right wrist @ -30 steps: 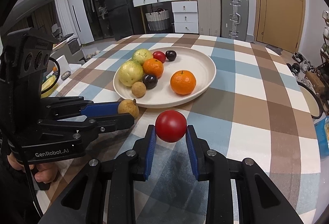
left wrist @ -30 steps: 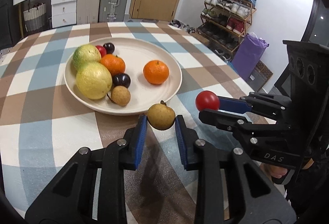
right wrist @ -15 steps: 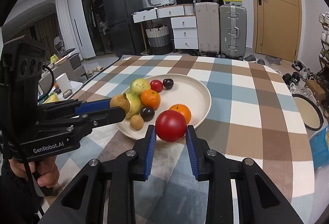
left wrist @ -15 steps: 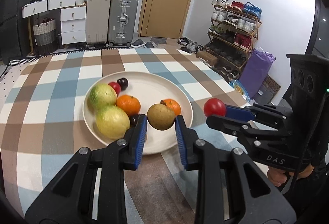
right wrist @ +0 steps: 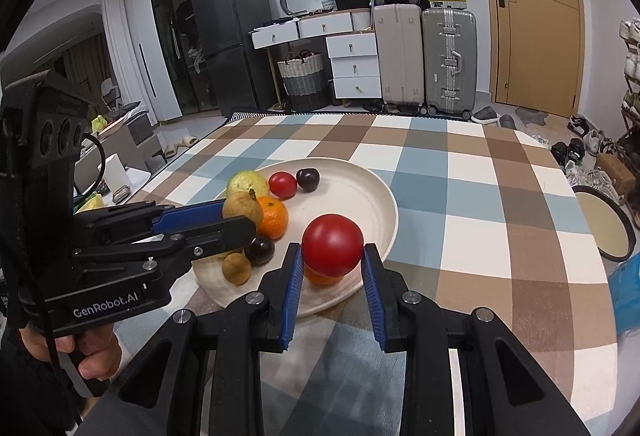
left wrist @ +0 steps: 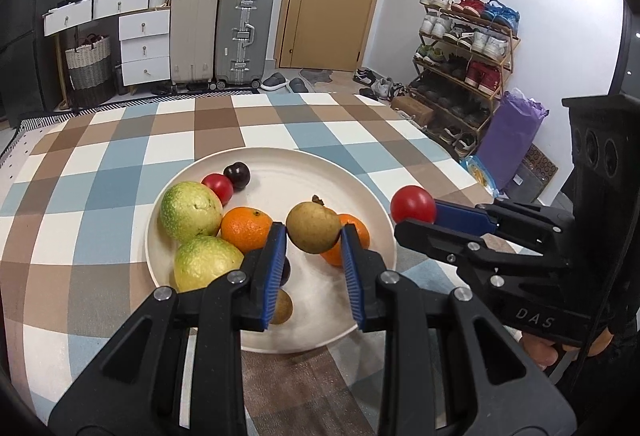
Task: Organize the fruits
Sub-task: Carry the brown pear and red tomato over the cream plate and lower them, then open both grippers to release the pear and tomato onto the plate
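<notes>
Brown pear-like fruit [left wrist: 313,227] clamped between blue pads of left gripper [left wrist: 314,242], held above cream plate [left wrist: 376,204]. Red round fruit [right wrist: 332,245] pinched tight in right gripper [right wrist: 331,264], over plate's near rim. Shoe rack [left wrist: 464,48] seen only from left view; fridge [right wrist: 232,36] only from right (suitcases in both). "DAS" readable on right gripper body, "GenRobot.AI" on left.
</notes>
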### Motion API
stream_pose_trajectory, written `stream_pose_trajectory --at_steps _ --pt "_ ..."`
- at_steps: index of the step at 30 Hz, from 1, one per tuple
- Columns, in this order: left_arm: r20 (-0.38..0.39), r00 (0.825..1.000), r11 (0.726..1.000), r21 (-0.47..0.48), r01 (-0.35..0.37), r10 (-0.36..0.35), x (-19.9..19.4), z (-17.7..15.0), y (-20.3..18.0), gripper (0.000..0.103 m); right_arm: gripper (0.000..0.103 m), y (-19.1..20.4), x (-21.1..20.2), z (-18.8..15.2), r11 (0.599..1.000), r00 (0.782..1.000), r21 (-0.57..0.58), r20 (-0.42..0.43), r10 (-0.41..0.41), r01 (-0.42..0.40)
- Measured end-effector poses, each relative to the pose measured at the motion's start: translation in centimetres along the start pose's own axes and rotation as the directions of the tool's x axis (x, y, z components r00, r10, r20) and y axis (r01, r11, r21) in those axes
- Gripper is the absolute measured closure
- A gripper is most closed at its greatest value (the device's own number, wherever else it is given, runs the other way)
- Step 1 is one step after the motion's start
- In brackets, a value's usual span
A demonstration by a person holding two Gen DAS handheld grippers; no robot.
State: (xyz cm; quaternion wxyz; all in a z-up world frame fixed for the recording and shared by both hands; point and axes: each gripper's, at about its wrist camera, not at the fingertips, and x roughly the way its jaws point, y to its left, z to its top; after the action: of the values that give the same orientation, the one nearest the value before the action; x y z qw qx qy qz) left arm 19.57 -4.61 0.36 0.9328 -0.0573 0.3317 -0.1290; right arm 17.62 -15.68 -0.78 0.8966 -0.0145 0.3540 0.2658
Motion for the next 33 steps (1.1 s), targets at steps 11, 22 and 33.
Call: stream_pose_trajectory --at_steps 11,22,33 --pt "-0.024 1.000 1.000 -0.002 -0.003 0.003 1.1 -0.7 0.1 0.078 0.073 -0.7 1.8 -0.2 1.000 1.000 0.007 -0.013 -0.004 0.005" --pt "-0.043 0.999 1.000 0.005 -0.016 0.016 2.1 -1.0 0.0 0.077 0.073 -1.1 2.6 0.6 0.999 0.999 0.019 -0.010 -0.038 0.038" --pt "-0.060 0.998 1.000 -0.007 -0.007 0.007 2.2 -1.1 0.1 0.078 0.059 -1.5 2.7 0.6 0.998 0.999 0.034 -0.013 -0.045 0.046"
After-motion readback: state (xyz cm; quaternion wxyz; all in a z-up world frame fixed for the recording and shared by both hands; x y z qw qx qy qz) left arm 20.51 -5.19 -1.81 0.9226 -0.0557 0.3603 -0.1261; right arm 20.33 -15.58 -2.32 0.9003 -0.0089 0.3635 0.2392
